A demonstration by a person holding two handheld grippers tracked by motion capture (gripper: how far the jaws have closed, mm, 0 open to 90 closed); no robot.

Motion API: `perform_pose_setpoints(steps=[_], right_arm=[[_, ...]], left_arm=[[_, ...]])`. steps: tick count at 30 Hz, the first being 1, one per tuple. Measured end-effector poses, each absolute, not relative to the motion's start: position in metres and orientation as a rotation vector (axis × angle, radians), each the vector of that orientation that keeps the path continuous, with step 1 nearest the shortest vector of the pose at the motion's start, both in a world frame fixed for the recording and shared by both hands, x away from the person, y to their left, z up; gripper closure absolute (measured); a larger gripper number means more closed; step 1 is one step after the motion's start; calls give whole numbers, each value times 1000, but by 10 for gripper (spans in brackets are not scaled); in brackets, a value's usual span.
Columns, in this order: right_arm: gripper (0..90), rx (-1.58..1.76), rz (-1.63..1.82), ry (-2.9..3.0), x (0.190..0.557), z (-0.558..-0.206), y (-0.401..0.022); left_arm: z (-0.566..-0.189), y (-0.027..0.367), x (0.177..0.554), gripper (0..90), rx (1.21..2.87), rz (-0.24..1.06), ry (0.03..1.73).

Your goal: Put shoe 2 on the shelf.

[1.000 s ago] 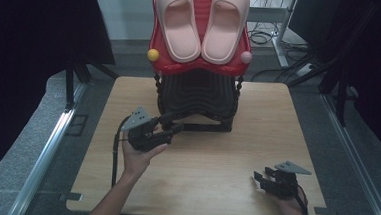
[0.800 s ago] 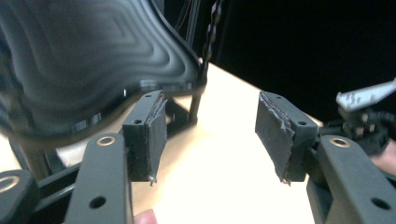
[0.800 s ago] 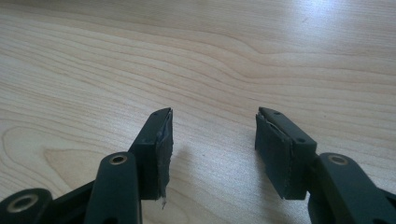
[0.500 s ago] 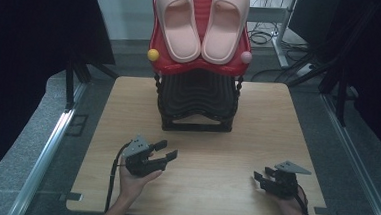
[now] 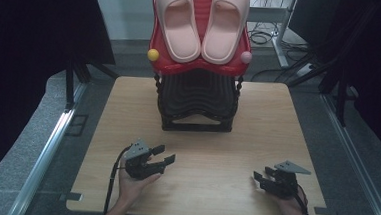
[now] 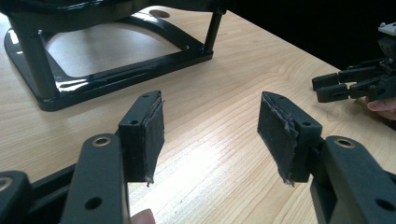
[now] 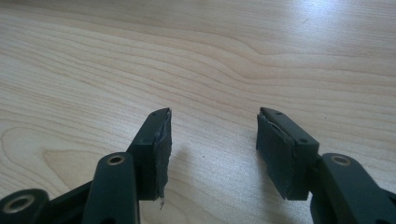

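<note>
Nearest the person, the left gripper (image 5: 161, 156) and the right gripper (image 5: 260, 175) rest low on the wooden table (image 5: 225, 155), jaws apart and empty, apparently parked between moves. Farther back stands the black rack (image 5: 197, 100), its red top tray (image 5: 197, 68) carrying the pink slippers (image 5: 204, 20), kept clear off the table.

Table (image 5: 223, 189): pale wood-grain top, smooth w/ soft sheen, light glare in spots. Shoe rack (image 5: 197, 100): black base frame glossy, looks like lacquered plastic or metal, can't tell which; red ribbed top tier shiny plastic. Pair of pink slippers (image 5: 203, 23): matt, soft-looking rubbery foam. Left gripper (image 5: 161, 154) & right gripper (image 5: 259, 174): matt black plastic bodies, brass-look rivets; pads (image 6: 154, 135) faced w/ dull, rough black tape, frayed at edges.
</note>
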State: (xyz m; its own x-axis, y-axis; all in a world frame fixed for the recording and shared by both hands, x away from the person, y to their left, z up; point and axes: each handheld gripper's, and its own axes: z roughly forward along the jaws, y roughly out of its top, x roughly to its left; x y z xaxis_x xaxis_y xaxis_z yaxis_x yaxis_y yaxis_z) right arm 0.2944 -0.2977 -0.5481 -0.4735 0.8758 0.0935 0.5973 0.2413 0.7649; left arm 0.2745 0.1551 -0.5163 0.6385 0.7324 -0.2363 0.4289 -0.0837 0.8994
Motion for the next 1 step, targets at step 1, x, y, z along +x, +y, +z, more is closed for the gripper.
perform_pose_setpoints(steps=[1], right_arm=[[451, 1356, 1087, 2167, 295, -548, -298]], left_arm=[[-516, 157, 275, 408, 1710, 331, 956]])
